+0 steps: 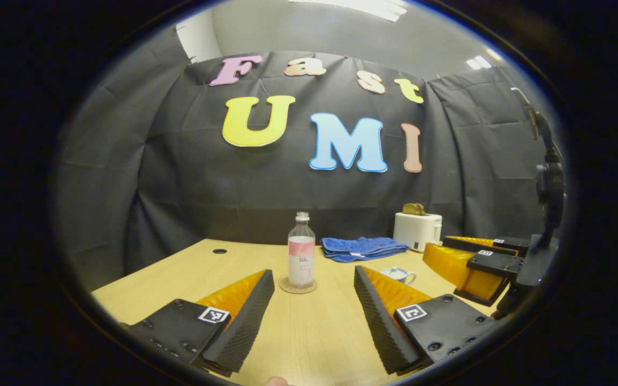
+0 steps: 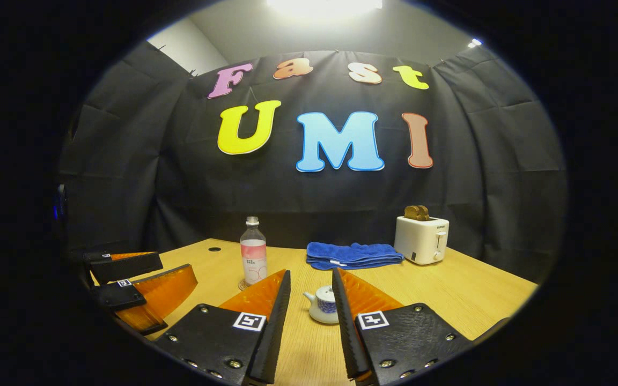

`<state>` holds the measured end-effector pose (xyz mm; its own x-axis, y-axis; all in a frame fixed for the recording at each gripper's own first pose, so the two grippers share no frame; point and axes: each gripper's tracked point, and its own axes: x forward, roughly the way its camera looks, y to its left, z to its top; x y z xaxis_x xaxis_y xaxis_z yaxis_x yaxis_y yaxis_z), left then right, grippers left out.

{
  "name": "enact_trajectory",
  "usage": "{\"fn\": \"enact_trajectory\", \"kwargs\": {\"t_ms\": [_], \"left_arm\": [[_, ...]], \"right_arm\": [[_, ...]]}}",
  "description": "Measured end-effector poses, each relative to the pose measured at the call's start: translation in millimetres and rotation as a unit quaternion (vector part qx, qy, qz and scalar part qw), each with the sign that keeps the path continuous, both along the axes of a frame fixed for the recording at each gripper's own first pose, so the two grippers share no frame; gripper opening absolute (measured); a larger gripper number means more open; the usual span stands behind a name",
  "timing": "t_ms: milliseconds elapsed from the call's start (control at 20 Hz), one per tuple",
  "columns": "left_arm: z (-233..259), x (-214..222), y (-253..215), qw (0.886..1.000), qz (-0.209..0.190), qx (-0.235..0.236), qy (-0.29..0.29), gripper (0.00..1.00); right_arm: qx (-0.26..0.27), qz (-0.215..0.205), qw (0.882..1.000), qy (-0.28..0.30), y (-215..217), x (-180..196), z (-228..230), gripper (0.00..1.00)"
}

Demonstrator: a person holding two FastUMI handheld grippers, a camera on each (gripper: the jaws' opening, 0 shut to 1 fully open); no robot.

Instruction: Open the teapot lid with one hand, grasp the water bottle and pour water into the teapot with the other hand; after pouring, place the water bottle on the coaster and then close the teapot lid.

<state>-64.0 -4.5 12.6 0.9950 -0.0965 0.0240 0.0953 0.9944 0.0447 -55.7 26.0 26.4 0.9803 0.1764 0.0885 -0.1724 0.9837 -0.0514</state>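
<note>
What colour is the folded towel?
Blue: the folded towel shows best in the right gripper view.

Black cloth (image 2: 309, 203) (a bit wrinkly) hangs behind the light wooden surface (image 2: 448, 289), and a bright ceiling light (image 2: 324, 6) shines above.

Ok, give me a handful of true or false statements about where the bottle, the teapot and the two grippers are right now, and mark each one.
1. The water bottle stands upright on the coaster. True.
2. The teapot has its lid off. False: the lid sits on it.
3. The left gripper is shut on the bottle. False: its fingers are spread and short of the bottle.
4. A folded blue towel lies on the table between the bottle and the toaster. True.
5. The right gripper is open, with the teapot seen between its fingers. True.
6. The toaster is lying on its side. False: it stands upright with toast in it.
</note>
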Motion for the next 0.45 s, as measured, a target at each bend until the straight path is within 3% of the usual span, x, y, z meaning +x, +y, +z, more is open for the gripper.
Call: {"fn": "enact_trajectory", "kwargs": {"t_ms": [450], "left_arm": [[-26.1, 22.9, 5.7, 0.999, 0.033, -0.006, -0.014, 1.00]], "right_arm": [[0.003, 0.004, 1.000, 0.013, 3.1, 22.4, -39.8, 0.48]]}}
